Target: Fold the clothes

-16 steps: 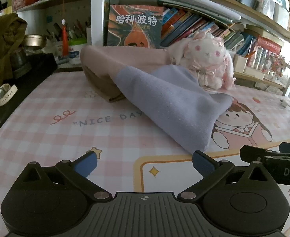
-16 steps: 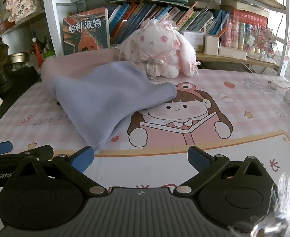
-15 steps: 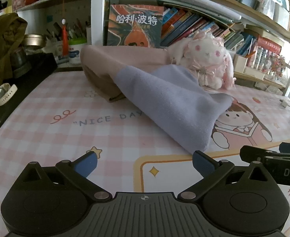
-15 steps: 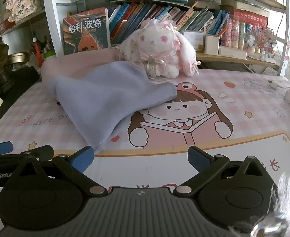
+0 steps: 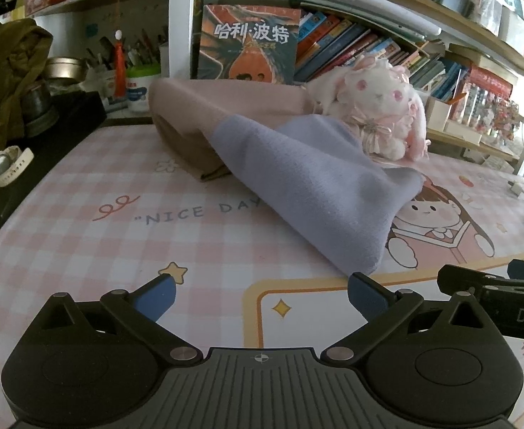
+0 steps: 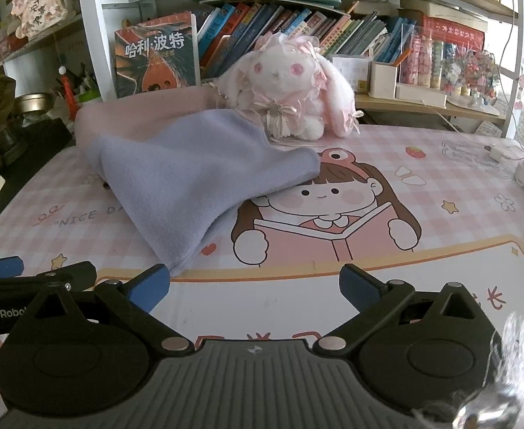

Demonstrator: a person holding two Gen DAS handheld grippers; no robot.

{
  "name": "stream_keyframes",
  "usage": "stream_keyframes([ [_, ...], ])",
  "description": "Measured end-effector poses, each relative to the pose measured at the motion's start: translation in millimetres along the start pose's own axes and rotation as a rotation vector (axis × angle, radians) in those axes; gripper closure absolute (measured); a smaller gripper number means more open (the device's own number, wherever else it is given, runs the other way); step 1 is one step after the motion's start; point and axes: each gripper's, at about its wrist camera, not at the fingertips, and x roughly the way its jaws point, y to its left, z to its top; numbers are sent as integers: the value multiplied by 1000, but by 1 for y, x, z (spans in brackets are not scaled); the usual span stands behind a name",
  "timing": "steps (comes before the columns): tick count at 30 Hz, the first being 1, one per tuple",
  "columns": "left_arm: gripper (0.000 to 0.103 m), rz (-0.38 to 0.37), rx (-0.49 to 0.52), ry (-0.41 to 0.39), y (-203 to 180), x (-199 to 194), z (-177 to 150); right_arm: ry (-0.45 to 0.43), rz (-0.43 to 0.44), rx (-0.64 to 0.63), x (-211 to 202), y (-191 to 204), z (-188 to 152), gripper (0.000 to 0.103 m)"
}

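No change from half a second ago; same hover for the left gripper [image 5: 260,289] and the right gripper [image 6: 255,285], side by side and low over the near edge of the desk mat [image 5: 119,236]; same wide-spread jaws on both, as far apart as they go, with nothing between the pads and no fabric in hold; reads as a pause ahead of the first grasp, so no progress on the folding yet. Ahead, untouched, the lavender cloth [image 5: 315,193]; draped from a hump at the back of the mat down to a pointed near corner; ends just in front of the left gripper's right finger and just beside the right gripper's left finger. Behind and under its far end, a pink garment [image 5: 226,102], possibly a separate piece, though hard to tell where the fisheye bends the back of the scene; beside it, touching the cloth's far edge, a plush rabbit [image 5: 376,107]. Calls next, as a judgement, for a reach to that near corner and to a second edge, to spread the cloth flat before any fold; worth keeping clear of the rabbit while pulling.
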Motion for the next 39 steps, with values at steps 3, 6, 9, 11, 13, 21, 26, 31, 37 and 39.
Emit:
stream_keyframes([
  [3, 0, 0, 0, 4, 0, 0, 0, 1, 0, 0, 1, -1, 0, 1],
  [6, 0, 0, -1, 8, 0, 0, 1, 3, 1, -1, 2, -1, 0, 1],
  [9, 0, 1, -3, 12, 0, 1, 2, 4, -1, -1, 2, -1, 0, 1],
  [11, 0, 0, -4, 14, 0, 1, 2, 4, -2, -1, 2, 0, 0, 1],
  [13, 0, 1, -5, 14, 0, 1, 2, 5, -2, -1, 2, 0, 0, 1],
  [21, 0, 2, -6, 20, 1, 0, 4, 8, -3, -1, 2, 0, 0, 1],
  [26, 0, 6, -6, 20, 1, 0, 4, 9, -4, -2, 2, 0, 0, 1],
  [31, 0, 5, -6, 21, 2, 1, 5, 11, -5, -3, 2, 0, 0, 1],
  [37, 0, 7, -6, 23, 1, 1, 5, 13, -6, -3, 2, 0, 0, 1],
  [39, 0, 8, -7, 24, 1, 1, 5, 14, -6, -3, 3, 0, 1, 1],
])
